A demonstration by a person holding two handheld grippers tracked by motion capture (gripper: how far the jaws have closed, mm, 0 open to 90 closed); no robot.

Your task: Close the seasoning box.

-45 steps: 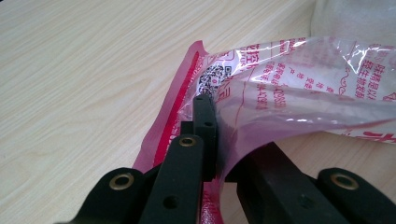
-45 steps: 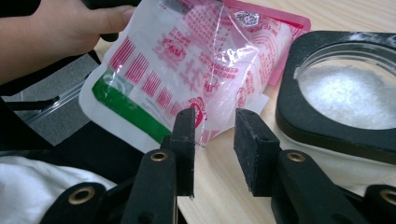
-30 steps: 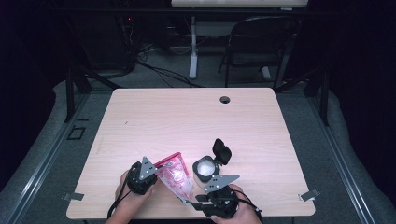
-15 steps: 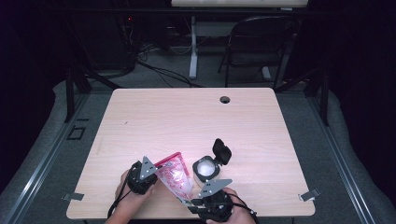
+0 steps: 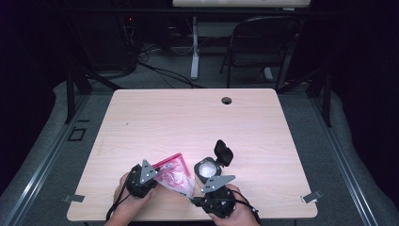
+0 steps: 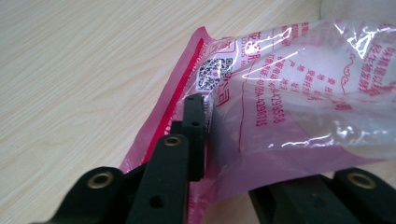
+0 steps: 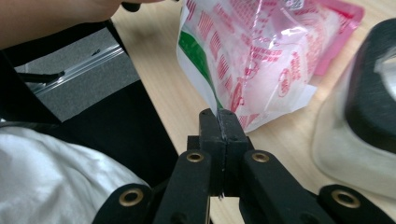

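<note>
A pink and clear plastic bag (image 5: 173,176) with red print hangs just above the table's front edge between my two grippers. My left gripper (image 5: 141,179) is at its left end. In the left gripper view its jaws have just been opening: one finger (image 6: 194,126) stands beside the bag's red sealed edge (image 6: 182,79), and the other jaw is behind the film, apart from it. My right gripper (image 5: 214,197) has just been closing and its jaws (image 7: 218,114) are now together, pinching the bag (image 7: 252,56) at its lower corner.
A clear container (image 5: 207,168) with white contents stands just right of the bag, its black flip lid (image 5: 224,153) open. It sits close to the right gripper (image 7: 369,107). A cable hole (image 5: 227,100) is at the table's far side. The front edge (image 5: 188,219) runs under both hands.
The right gripper has shifted slightly toward the front edge and the bag's near corner. The left hand, the bag and the container have kept their places.
</note>
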